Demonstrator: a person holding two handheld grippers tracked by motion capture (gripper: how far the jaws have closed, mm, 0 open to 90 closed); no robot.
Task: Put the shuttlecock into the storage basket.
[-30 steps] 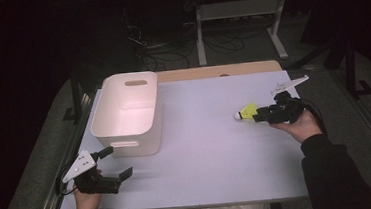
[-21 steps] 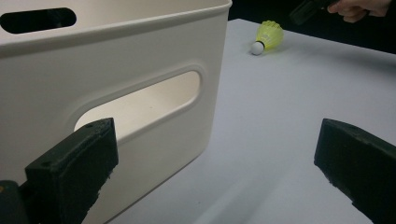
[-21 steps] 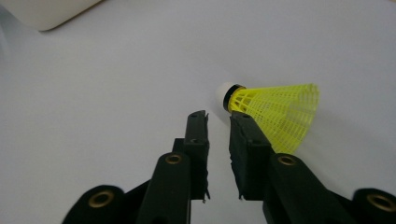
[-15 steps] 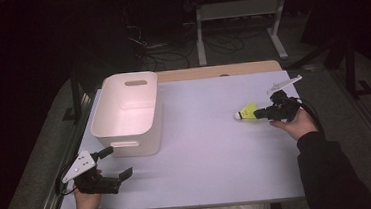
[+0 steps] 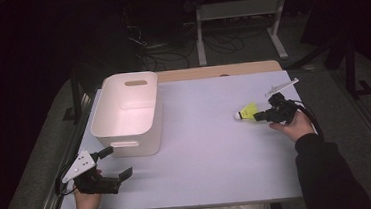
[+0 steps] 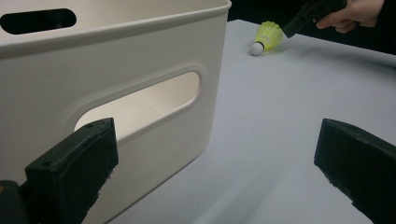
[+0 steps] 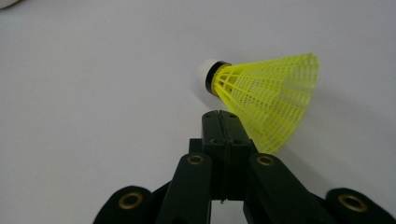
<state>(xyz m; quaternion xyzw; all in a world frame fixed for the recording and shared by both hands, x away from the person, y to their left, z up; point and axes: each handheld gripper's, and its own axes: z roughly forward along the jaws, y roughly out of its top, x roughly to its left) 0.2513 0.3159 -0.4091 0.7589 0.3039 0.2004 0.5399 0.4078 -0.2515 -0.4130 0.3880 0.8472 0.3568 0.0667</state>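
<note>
Right gripper view: closed fingers [image 7: 219, 122] empty, yellow shuttlecock [image 7: 266, 93] just beyond their tips.

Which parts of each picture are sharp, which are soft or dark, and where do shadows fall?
High view: the table is lit, the room behind is nearly black. Left gripper view: the fingers up close are soft, the bin is bright, and the shuttlecock is small but clear. Right gripper view: the shuttlecock's mesh is crisp and throws a soft shadow to its right; the right gripper is dark.

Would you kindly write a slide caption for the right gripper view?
Right gripper, jaws shut together, tips at the skirt edge of a yellow shuttlecock lying on the white table.
</note>
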